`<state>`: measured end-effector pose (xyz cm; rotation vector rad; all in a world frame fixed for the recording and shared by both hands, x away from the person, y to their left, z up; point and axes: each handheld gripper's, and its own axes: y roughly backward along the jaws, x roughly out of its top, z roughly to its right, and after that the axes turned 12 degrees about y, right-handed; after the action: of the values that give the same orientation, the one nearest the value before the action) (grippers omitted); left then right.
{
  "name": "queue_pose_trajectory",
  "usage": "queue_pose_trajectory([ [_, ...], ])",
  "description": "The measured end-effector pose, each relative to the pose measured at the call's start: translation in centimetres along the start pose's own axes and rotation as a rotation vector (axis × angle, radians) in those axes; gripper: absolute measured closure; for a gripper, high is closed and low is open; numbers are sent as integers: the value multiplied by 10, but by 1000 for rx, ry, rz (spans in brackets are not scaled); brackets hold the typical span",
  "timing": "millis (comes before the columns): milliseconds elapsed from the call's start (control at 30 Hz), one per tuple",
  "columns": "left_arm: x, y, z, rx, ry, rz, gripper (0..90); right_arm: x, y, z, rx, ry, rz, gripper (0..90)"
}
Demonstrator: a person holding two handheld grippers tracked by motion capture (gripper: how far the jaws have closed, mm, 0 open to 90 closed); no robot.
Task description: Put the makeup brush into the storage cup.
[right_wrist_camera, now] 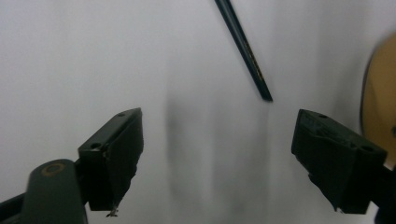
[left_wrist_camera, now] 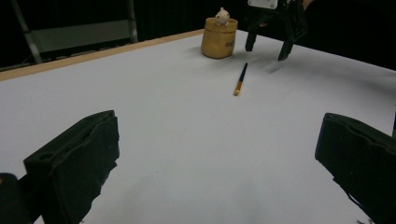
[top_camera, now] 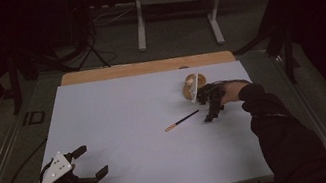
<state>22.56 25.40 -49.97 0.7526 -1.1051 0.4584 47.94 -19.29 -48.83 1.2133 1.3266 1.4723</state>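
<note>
Table: we see a white tabletop in a dark room.
Grippers: left gripper and right gripper both gape wide, empty.
Advice: we'd centre the pencil between the right jaws.

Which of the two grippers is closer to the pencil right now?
The right gripper: it hovers, jaws open, just past the dark end of the pencil, beside the wooden holder. The left gripper sits far off at the near-left corner.
</note>
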Motion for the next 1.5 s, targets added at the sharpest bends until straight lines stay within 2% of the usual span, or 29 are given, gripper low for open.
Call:
queue_pose_trajectory([
  [200,0,0,0,-2,2,-1,4,8,1,0,-13,80,-44,161],
  [267,0,1,0,0,2,0,4,9,1,-1,-12,88,-43,180],
  [367,0,1,1,-2,3,2,4,16,2,-1,-26,156,-40,171],
  [400,0,1,1,-2,3,2,4,16,2,-1,-26,156,-40,171],
  [433,0,1,1,-1,3,2,4,18,2,0,-40,183,-48,171],
  [500,0,1,1,0,2,1,4,20,2,0,-40,189,-44,172],
  [533,0,1,0,-1,4,2,4,23,2,2,-40,208,-46,175],
  [667,0,1,0,-5,8,2,4,28,1,3,-34,257,-38,256],
  [767,0,1,0,-6,7,1,4,33,1,4,-15,275,-28,306],
  [900,0,1,1,-7,4,0,4,37,0,4,-4,284,-20,321],
  [933,0,1,1,-8,8,1,4,40,1,4,-5,302,-6,387],
  [1100,-1,1,0,-11,10,1,4,48,-1,5,7,304,29,390],
  [1167,-1,1,1,-11,9,1,4,51,-2,6,2,319,22,411],
  [1400,-1,1,0,-14,11,2,4,62,-1,5,-13,361,63,476],
  [1500,-1,1,0,-13,11,2,4,63,-1,5,-9,357,65,467],
])
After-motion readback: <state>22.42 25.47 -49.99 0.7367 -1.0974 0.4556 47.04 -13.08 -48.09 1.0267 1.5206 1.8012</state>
